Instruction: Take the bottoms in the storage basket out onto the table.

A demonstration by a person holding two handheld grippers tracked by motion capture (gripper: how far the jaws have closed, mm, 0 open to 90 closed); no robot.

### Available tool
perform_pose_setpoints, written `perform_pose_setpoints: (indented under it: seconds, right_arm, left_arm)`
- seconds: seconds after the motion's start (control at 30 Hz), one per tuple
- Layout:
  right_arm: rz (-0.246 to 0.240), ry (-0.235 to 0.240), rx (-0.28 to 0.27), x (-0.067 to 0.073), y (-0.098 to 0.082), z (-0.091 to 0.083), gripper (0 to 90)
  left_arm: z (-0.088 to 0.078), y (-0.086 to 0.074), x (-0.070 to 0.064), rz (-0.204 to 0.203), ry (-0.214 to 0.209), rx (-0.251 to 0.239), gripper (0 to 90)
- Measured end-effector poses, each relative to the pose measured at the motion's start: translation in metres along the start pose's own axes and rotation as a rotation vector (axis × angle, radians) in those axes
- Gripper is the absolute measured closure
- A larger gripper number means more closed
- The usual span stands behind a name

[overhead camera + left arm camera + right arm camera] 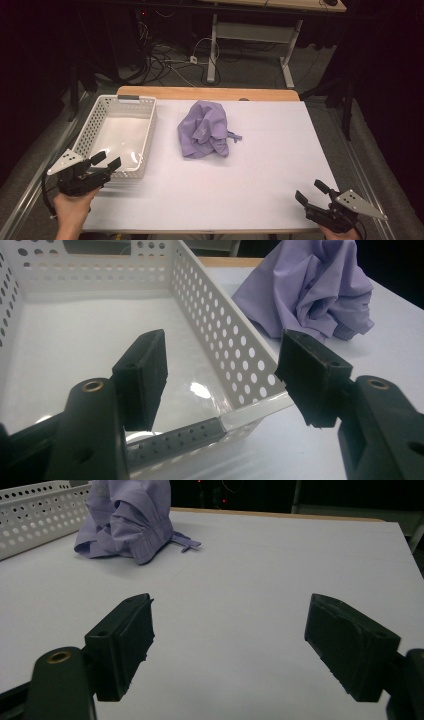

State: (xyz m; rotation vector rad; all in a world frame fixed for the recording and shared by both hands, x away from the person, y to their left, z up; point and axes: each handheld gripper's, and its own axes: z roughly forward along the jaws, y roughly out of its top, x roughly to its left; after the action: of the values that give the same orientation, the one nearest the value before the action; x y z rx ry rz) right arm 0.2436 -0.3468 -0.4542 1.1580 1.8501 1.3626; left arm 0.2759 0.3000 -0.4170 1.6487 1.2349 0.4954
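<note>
Lilac crumpled cloth (205,130): one. White basket (148,131): one. Left claw (107,161), right claw (312,192): both wide, empty.

Lilac crumpled shirt (205,129), white hole-dotted basket (148,131), white tabletop (270,150), seemingly black claws.

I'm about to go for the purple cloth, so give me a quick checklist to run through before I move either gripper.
1. Left gripper open, nothing between pads: ok.
2. Right gripper open, nothing held: ok.
3. Purple cloth lying free on the table, apart from both grippers: ok.
4. White basket empty, ready to receive: ok.
5. Path from right gripper to cloth unobstructed: ok.
6. Left gripper clear of the basket's near corner: cannot tell, very close.
</note>
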Motion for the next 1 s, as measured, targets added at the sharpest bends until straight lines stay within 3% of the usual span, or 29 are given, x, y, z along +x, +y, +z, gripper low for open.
perform_pose_setpoints:
  seconds: [1.0]
  right_arm:
    - [-0.002,-0.001,0.000,0.000,0.000,-0.001,20.6]
  left_arm:
    - [-0.003,-0.020,0.001,-0.011,0.014,-0.005,35.7]
